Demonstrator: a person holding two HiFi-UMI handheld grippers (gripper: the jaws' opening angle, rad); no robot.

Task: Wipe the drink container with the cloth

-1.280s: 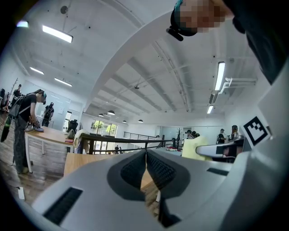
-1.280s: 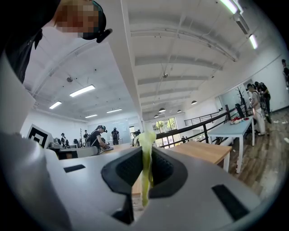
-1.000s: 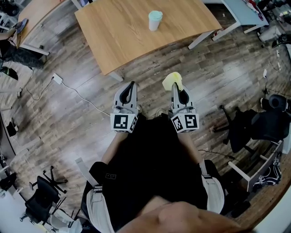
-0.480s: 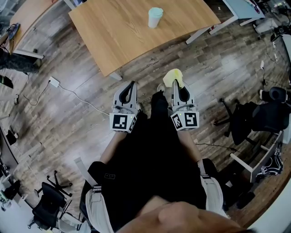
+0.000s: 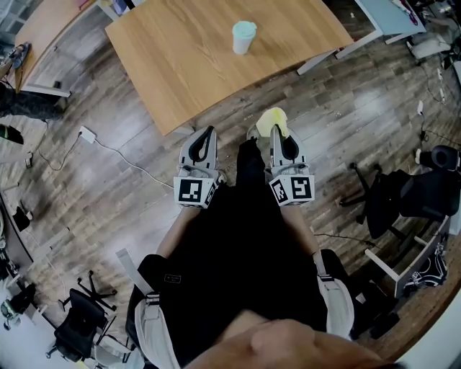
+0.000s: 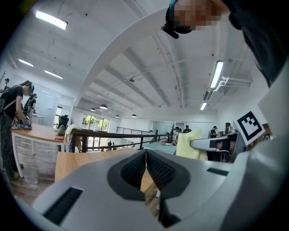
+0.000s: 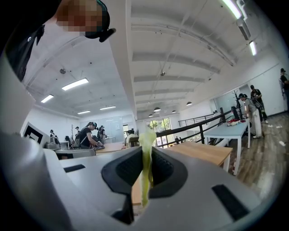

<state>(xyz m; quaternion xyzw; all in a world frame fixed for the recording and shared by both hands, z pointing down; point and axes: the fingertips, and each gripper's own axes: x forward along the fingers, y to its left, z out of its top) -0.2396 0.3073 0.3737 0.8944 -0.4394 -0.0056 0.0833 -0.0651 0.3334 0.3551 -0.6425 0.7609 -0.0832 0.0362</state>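
A white cup with a pale green lid point(image 5: 243, 36), the drink container, stands on the wooden table point(image 5: 180, 58) ahead of me. My right gripper point(image 5: 279, 135) is shut on a yellow cloth point(image 5: 272, 120), which sticks out past its tips; in the right gripper view the cloth point(image 7: 146, 158) is pinched edge-on between the jaws. My left gripper point(image 5: 206, 138) is shut with nothing in it, its jaws meeting in the left gripper view point(image 6: 145, 155). Both grippers hang over the floor, short of the table's near edge and well apart from the cup.
A white cable and plug point(image 5: 89, 134) lie on the wood floor at the left. Black office chairs point(image 5: 403, 198) stand at the right and lower left point(image 5: 75, 328). Another table point(image 5: 382, 18) stands at the upper right. People work at desks in the distance point(image 7: 88, 135).
The table and cup have drifted slightly down and left in the head view as I step closer. Both grippers keep their pose, the cloth still held.
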